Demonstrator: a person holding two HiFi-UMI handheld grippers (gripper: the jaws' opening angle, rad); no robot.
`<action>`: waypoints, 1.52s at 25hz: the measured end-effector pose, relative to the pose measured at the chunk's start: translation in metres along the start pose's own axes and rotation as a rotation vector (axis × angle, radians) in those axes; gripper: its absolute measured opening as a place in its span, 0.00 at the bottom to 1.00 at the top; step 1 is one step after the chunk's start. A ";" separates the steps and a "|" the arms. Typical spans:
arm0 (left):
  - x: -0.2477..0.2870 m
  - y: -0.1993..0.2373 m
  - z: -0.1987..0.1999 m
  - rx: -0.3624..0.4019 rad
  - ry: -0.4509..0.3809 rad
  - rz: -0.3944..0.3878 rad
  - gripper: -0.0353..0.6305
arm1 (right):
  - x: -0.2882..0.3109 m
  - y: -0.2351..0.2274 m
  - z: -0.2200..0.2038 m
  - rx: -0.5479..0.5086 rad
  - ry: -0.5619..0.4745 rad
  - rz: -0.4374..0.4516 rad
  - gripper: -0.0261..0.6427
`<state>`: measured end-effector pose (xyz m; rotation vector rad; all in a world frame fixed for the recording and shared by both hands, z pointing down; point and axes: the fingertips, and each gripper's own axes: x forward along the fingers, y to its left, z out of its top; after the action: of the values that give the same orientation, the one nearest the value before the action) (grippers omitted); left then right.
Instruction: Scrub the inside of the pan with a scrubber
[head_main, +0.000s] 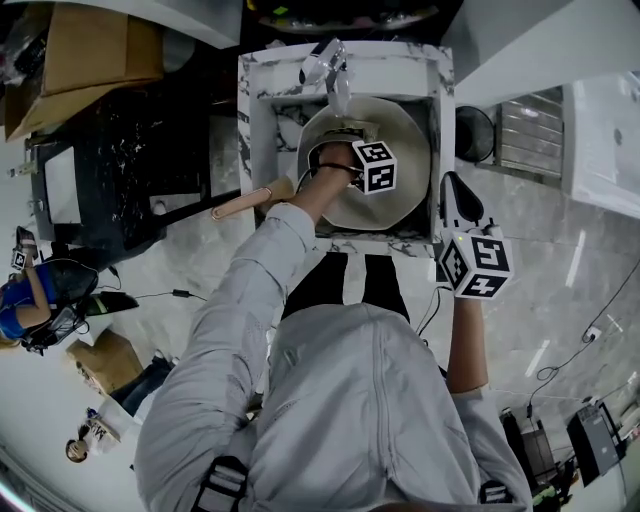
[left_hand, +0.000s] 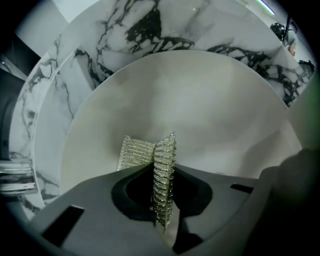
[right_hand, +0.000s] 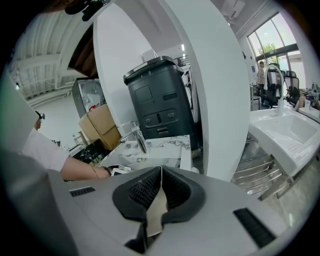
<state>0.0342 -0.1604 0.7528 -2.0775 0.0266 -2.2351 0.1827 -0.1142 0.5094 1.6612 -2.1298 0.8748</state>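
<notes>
A cream pan (head_main: 385, 165) lies in the marble sink (head_main: 262, 130), its wooden handle (head_main: 245, 203) sticking out over the left rim. My left gripper (head_main: 368, 166) is down inside the pan. In the left gripper view the left gripper (left_hand: 163, 172) is shut on a silvery mesh scrubber (left_hand: 136, 152), which stands against the pan's pale inner surface (left_hand: 210, 105). My right gripper (head_main: 459, 198) hangs outside the sink at its right side. In its own view the right gripper (right_hand: 160, 175) is shut with nothing between the pads and points toward the faucet (right_hand: 135, 135).
The faucet (head_main: 327, 63) rises at the sink's far rim, over the pan. A dark bin (right_hand: 159, 102) and a white pillar (right_hand: 210, 85) stand behind the sink. A white basin (right_hand: 287, 135) is off to the right; cardboard boxes (head_main: 95, 50) sit far left.
</notes>
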 end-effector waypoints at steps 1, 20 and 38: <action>0.000 0.000 0.005 -0.013 -0.017 -0.013 0.15 | 0.001 -0.001 -0.001 0.002 0.004 0.000 0.10; -0.018 -0.092 0.027 0.156 -0.023 -0.407 0.15 | 0.012 0.020 -0.003 -0.040 0.034 0.043 0.10; -0.028 -0.126 -0.036 0.160 0.099 -0.569 0.15 | 0.013 0.052 -0.014 -0.052 0.044 0.047 0.10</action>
<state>-0.0065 -0.0344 0.7314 -2.0721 -0.8038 -2.5200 0.1275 -0.1076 0.5133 1.5583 -2.1517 0.8546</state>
